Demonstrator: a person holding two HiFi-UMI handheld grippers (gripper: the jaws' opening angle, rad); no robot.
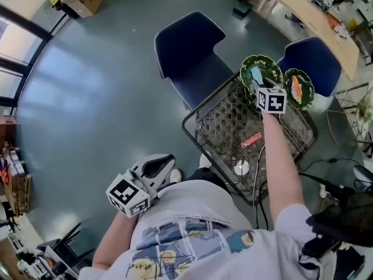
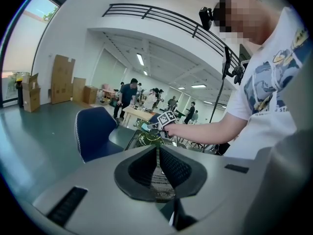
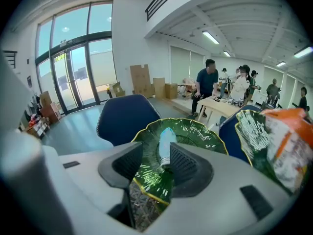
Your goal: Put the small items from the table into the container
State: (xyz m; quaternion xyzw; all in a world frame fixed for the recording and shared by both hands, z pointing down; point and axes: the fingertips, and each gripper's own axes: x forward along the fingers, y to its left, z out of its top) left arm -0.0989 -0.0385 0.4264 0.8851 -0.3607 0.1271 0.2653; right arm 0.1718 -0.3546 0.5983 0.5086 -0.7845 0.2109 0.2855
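Head cam looks steeply down past the torso (image 1: 192, 226) onto mesh tabletop (image 1: 224, 127) & floor (image 1: 105, 98). Left cam, held low, faces across toward right tongs (image 2: 149, 125). Right cam sits close on the plate (image 3: 195, 131); all three views share it.

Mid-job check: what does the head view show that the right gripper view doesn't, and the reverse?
Head view only: the left claw by the torso, a red item and white disc on the mesh table. Right gripper view only: the right claw with jaws apart, framing the bulb. Both: two green plates, the orange packet.
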